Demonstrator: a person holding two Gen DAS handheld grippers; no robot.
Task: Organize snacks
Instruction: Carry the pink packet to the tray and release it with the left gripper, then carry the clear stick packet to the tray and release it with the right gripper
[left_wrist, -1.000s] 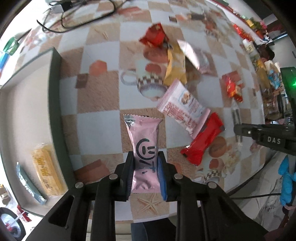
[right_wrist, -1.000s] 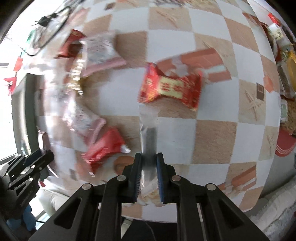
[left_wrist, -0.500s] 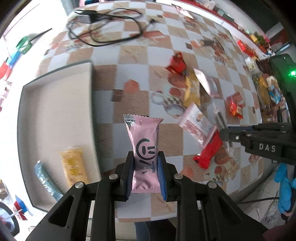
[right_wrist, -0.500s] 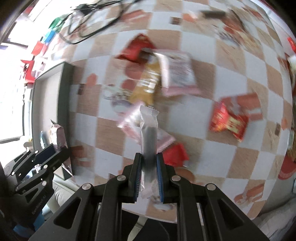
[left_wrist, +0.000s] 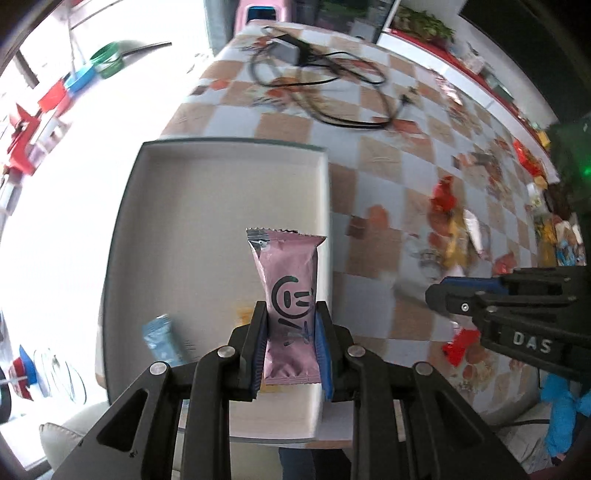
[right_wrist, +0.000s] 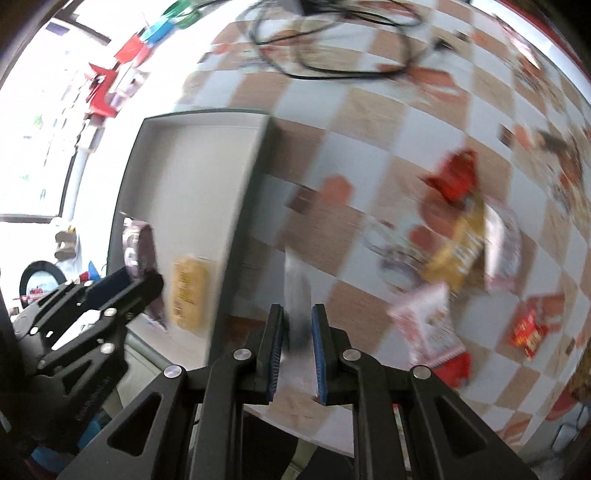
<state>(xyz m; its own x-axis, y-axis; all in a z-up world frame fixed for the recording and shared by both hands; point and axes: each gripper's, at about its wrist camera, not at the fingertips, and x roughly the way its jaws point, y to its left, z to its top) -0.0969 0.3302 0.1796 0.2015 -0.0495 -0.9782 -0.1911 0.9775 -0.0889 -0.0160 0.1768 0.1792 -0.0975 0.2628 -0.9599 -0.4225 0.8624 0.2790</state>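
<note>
Left wrist view: left claw (left_wrist: 290, 334) closed on pink pack (left_wrist: 290, 291), gripped across the lower half, upper end standing free, poised above the tray's (left_wrist: 221, 192) right wall near its near corner. Blue pack (left_wrist: 162, 339) lying inside the tray by the near left corner; yellow pack (right_wrist: 190, 291) beside it, clearer from the right wrist.

Right wrist view: right claw (right_wrist: 297, 349) closed on a clear pack (right_wrist: 297, 288), blurred, held upright over the bench (right_wrist: 369, 122) just right of the tray. Loose snacks scattered across the bench's right side: red pack (right_wrist: 454, 179), gold pack (right_wrist: 458, 251), white pack (right_wrist: 428, 325), well apart from the tray. Cable (left_wrist: 332, 85) coiled toward the far edge.

Handling, as a judgement: both packs light, thin film, soft and likely slippery; contents probably crushable. Best held across the flat body with modest pressure, as now, not by the crimped seal. Likely to flop or slide on release, so worth lowering close to the tray floor before letting go.
</note>
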